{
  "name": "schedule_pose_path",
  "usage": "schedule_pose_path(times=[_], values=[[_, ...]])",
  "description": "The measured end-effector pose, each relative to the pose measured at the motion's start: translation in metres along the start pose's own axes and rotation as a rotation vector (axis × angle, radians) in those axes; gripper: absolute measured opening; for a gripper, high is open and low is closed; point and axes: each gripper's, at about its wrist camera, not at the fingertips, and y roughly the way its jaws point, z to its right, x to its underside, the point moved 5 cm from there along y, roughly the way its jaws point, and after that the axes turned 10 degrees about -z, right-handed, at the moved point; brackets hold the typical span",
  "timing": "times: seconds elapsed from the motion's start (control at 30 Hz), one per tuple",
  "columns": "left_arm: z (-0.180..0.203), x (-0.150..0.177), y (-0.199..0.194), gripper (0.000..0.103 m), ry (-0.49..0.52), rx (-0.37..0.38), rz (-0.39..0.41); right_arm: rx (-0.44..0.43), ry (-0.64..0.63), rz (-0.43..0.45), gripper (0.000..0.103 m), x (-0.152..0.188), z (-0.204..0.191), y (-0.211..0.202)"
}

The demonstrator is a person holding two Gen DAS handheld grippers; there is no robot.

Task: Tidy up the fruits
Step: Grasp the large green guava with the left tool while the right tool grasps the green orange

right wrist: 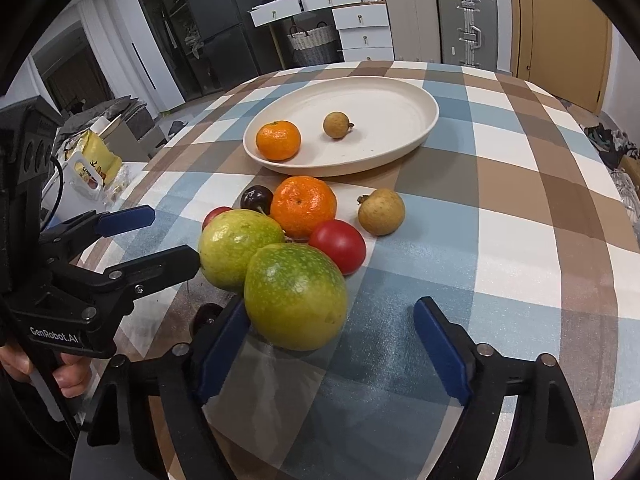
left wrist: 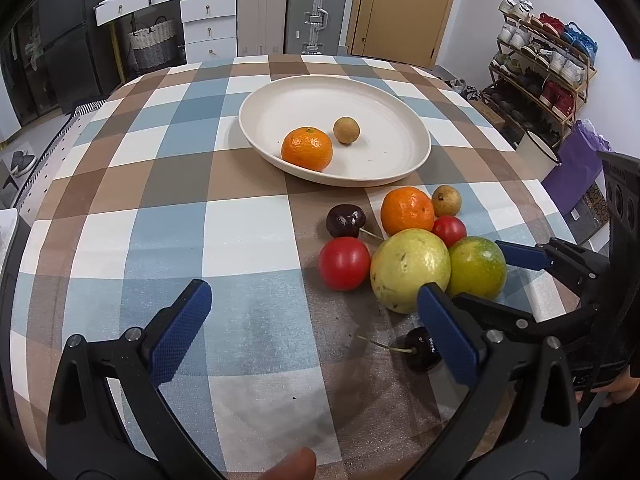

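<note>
A cream plate (left wrist: 400,112) holds a tangerine (left wrist: 307,149) and a small brown fruit (left wrist: 346,130). In front of it lies a cluster: a tangerine (right wrist: 303,206), a brown fruit (right wrist: 381,211), a red tomato (right wrist: 338,245), a dark cherry (right wrist: 256,199), a yellow-green fruit (right wrist: 236,248) and a green fruit (right wrist: 295,297). My right gripper (right wrist: 330,352) is open around the green fruit; its left pad is at the skin, while its right pad stands apart. My left gripper (left wrist: 316,332) is open and holds nothing; its right finger covers part of another cherry (left wrist: 420,354).
A checked cloth (left wrist: 180,208) covers the round table. Beyond the table are suitcases (left wrist: 316,12), white drawers (left wrist: 208,20) and a shoe rack (left wrist: 544,72). A second red tomato (left wrist: 344,263) lies at the cluster's left side.
</note>
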Motion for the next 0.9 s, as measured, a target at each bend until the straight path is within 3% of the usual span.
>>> schedule_pose_path(times=[0.33,0.77,0.9], values=[[0.0,0.0,0.0,0.103,-0.003,0.002,0.0,-0.097,-0.002,0.016,0.05,0.004,-0.006,-0.003],[0.01,0.001,-0.003,0.102,0.03,0.044,0.01,-0.082,0.025,0.072,0.05,0.008,0.001,-0.023],[0.024,0.0,-0.007,0.086,0.083,0.111,0.022,-0.074,0.045,0.086,0.05,0.009,0.007,-0.03]])
